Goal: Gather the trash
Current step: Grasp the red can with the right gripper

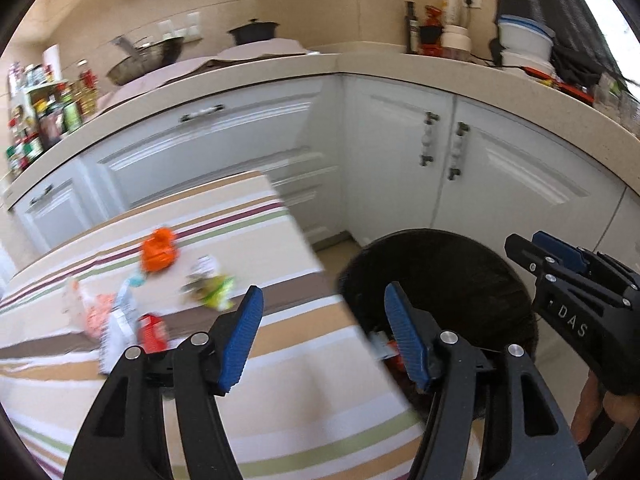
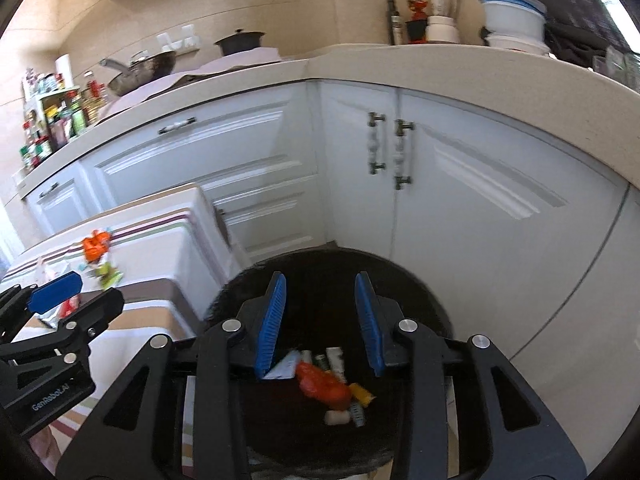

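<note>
Black and round, the bin (image 2: 328,360) is your landmark here: it sits on the floor against the corner of the striped table (image 1: 280,360), low enough that wrappers can simply be dropped in. Your right gripper (image 2: 320,320) hangs right over the bin's mouth, jaws parted with nothing between them; directly below, inside the bin, lie an orange wrapper (image 2: 320,384) and several small packets. That looks like a release point, chosen so a dropped piece falls straight down. Your left gripper (image 1: 324,340) straddles the table edge beside the bin, one finger over the cloth, the other over the rim, jaws apart and empty too. The trash not yet collected is on the table, on the side away from the bin: an orange wrapper (image 1: 158,250), a green-yellow one (image 1: 212,286), and a red-and-white cluster (image 1: 124,320) nearest your left finger. You'd probably send the left gripper there next.
</note>
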Demonstrator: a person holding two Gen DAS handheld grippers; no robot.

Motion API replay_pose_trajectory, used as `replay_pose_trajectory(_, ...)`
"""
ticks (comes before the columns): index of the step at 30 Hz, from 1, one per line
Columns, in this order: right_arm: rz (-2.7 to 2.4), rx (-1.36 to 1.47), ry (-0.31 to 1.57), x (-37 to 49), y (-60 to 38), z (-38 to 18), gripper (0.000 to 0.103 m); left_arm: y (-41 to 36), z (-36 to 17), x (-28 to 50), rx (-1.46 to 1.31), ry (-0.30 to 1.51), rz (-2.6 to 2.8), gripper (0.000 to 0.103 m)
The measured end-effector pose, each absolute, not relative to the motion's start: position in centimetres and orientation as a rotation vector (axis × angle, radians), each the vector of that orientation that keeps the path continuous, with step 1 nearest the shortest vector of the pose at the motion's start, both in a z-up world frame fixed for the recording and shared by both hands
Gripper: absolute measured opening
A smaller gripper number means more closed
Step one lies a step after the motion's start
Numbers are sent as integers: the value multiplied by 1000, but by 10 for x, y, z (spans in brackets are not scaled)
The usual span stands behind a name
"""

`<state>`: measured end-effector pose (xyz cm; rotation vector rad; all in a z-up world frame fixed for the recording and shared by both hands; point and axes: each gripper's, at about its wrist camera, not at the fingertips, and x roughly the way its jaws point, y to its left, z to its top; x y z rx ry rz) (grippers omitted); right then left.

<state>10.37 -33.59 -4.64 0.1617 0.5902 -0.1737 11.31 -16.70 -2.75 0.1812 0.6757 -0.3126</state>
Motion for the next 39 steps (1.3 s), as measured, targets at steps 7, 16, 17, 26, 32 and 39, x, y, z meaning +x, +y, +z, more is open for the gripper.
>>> replay_pose_trajectory(7, -64, 134, 596, 111, -286, -40, 35, -105, -23, 106, 140, 680, -176, 62)
replay_pose_trajectory(16, 97, 79, 613, 122, -212, -35, 35, -29, -23, 101, 82, 691, -7, 62)
replay_pose_trajectory(17, 108, 73, 614, 123, -206, -34, 35, -22, -24, 100, 76, 693, 8, 62)
replay_pose_trajectory(26, 220, 19, 655, 135, -144, -40, 35, 33, -28, 96, 36, 702, 104, 62)
replay_pose_trajectory(32, 256, -14, 693, 145, -114, -48, 35, 67, -34, 95, 1, 717, 166, 62)
replay_pose_trajectory(39, 263, -34, 745, 157, -95, -58, 35, 100, -41, 95, -29, 737, 226, 63)
